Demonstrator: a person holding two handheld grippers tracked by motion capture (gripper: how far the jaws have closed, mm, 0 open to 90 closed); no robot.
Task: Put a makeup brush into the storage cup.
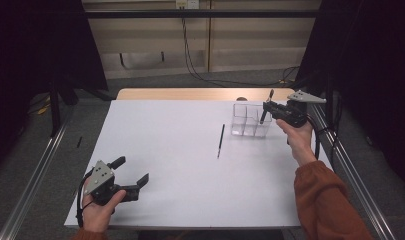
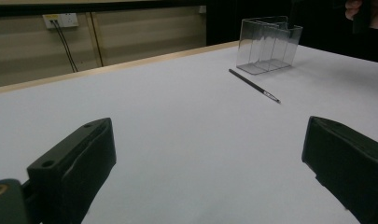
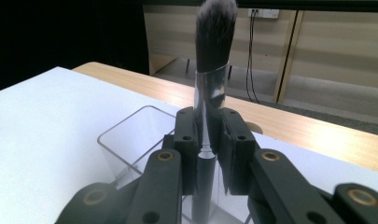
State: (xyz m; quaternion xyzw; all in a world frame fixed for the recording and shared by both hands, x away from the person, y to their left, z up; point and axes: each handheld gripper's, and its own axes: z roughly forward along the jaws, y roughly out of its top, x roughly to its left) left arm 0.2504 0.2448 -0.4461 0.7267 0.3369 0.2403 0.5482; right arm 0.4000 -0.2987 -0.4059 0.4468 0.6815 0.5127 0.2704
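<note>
My right gripper [image 1: 266, 107] is shut on a makeup brush [image 3: 212, 70], held upright with its dark bristles on top and its silver ferrule between the jaws. It hangs just over the right side of a clear plastic organizer [image 1: 250, 120], whose compartments stand below the jaws in the right gripper view [image 3: 130, 144]. A thin black pencil-like brush [image 1: 220, 140] lies on the white table left of the organizer, also seen far off in the left gripper view [image 2: 254, 85]. My left gripper [image 1: 132, 172] rests open near the table's front left, jaws wide with nothing between them.
The white table [image 1: 180, 150] has a wooden strip along its far edge [image 1: 190, 93]. Metal rails run down both sides. Cables hang from a wall socket at the back [image 1: 185, 40]. Dark curtains flank the scene.
</note>
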